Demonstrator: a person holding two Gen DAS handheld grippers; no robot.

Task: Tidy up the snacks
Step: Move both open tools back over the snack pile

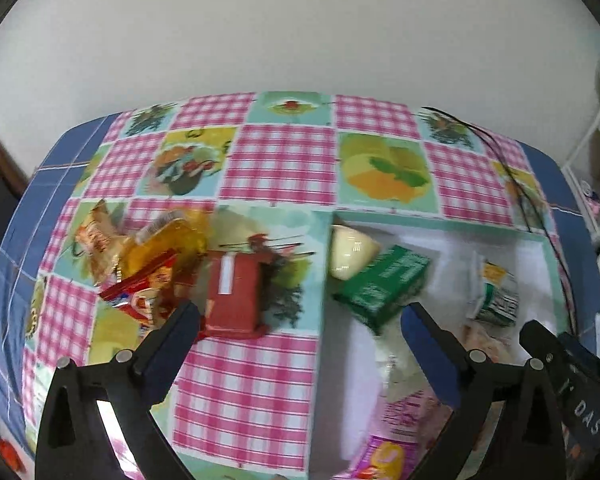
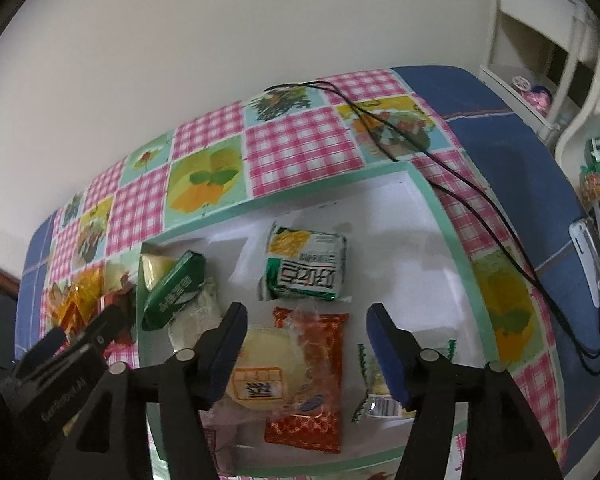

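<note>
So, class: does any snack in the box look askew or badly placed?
Yes. The green packet leans tilted against the box's left wall, propped on other snacks rather than lying flat like the white-and-green packet. Several snacks also remain heaped outside the box.

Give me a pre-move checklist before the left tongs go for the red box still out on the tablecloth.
1. Left tongs open and holding nothing: ok.
2. Right tongs open and holding nothing: ok.
3. Red box outside the tray, lying on the tablecloth: ok; it sits just ahead of the left finger.
4. Red box free of its neighbours: not ok; a pile of orange and red wrappers crowds its left side.
5. Bare floor left in the tray: ok; the far right part is bare in the right wrist view.
6. Black cable clear of the tray: cannot tell; it runs along the right rim.
</note>
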